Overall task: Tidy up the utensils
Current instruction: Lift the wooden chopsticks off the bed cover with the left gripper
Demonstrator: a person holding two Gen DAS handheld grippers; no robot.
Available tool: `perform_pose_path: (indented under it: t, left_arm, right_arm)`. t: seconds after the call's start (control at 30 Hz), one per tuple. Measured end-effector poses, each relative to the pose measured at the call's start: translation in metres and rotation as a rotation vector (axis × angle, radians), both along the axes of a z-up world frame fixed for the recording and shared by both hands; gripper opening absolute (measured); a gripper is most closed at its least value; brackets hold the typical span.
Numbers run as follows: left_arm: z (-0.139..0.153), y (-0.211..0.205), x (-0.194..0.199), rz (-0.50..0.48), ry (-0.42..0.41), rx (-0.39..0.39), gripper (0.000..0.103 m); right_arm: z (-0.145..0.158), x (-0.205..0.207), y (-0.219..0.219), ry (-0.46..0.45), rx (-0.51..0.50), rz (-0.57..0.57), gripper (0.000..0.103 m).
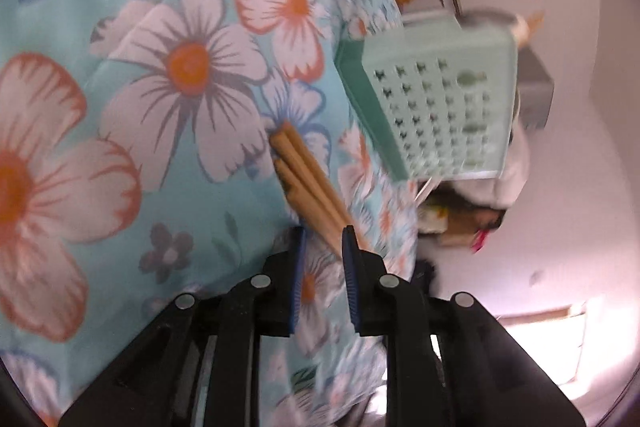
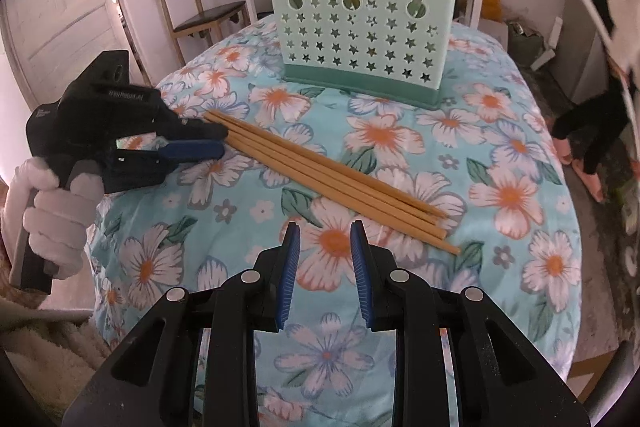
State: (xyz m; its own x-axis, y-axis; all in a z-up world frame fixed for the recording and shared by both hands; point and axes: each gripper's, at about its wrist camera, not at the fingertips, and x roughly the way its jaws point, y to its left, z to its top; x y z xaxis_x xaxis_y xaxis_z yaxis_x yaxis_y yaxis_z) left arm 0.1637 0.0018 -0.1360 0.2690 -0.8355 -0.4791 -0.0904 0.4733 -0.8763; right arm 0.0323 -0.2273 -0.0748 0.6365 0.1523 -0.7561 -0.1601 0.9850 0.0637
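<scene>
Four wooden chopsticks point(image 2: 320, 175) lie side by side on the floral tablecloth point(image 2: 500, 155), running diag. from upper left to lower right, btwn the two grippers and in front of the mint-green utensil holder point(image 2: 360, 39), which stands upright further back w/ two chopsticks, a spoon bowl and smth white already poking out the top. Left gripper point(image 2: 212, 143) sits at the thick end of the bundle, fingers near together and lying low on the cloth, tips touching or just beside the stick ends; in the left wrist view the sticks point(image 1: 308, 179) run toward the gap btwn the blue pads point(image 1: 350, 263), but that frame is blurred, so can't tell if they're actually pinched. Right gripper point(image 2: 325, 231) hovers above the cloth near the thin ends, fingers apart, nothing btwn them. Handling, as a guess: sticks are light, stiff, smooth and round-ish, so they'll roll and splay if grabbed loosely, and a pinch at one far end lets them droop or fan out. Better to clamp across all four a bit in from the thick end, pads square to the sticks. Cloth looks soft and padded, so fingers can press down into it to get under the sticks. Holder looks light plastic; could tip if bumped.
</scene>
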Motion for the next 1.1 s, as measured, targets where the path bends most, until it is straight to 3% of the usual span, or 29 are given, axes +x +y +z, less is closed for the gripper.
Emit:
perform_pose_path:
  t: [0.17, 0.5, 0.77, 0.83, 0.9, 1.0, 1.1]
  left_arm:
    - [-0.007, 0.004, 0.004, 0.075, 0.056, -0.064, 0.010]
    - [-0.003, 0.011, -0.014, 0.107, 0.054, -0.072, 0.009]
    - [0.000, 0.054, -0.040, 0.183, 0.102, -0.076, 0.009]
    - [-0.004, 0.059, -0.042, 0.189, 0.122, -0.106, 0.013]
    - [-0.006, 0.059, -0.043, 0.187, 0.135, -0.119, 0.023]
    - [-0.003, 0.053, -0.044, 0.177, 0.130, -0.110, 0.030]
    - [-0.005, 0.049, -0.040, 0.170, 0.152, -0.108, 0.031]
  right_arm:
    - [-0.003, 0.003, 0.000, 0.014, 0.013, 0.001, 0.026]
    - [0.001, -0.003, -0.002, 0.002, 0.014, -0.002, 0.026]
    - [0.004, -0.008, 0.000, -0.009, 0.016, 0.012, 0.026]
    - [0.004, -0.008, 0.002, -0.011, 0.016, 0.020, 0.026]
    - [0.005, -0.008, 0.004, -0.016, 0.012, 0.029, 0.026]
    - [0.008, -0.010, 0.006, -0.027, 0.007, 0.033, 0.026]
    - [0.008, -0.011, 0.004, -0.027, 0.012, 0.025, 0.026]
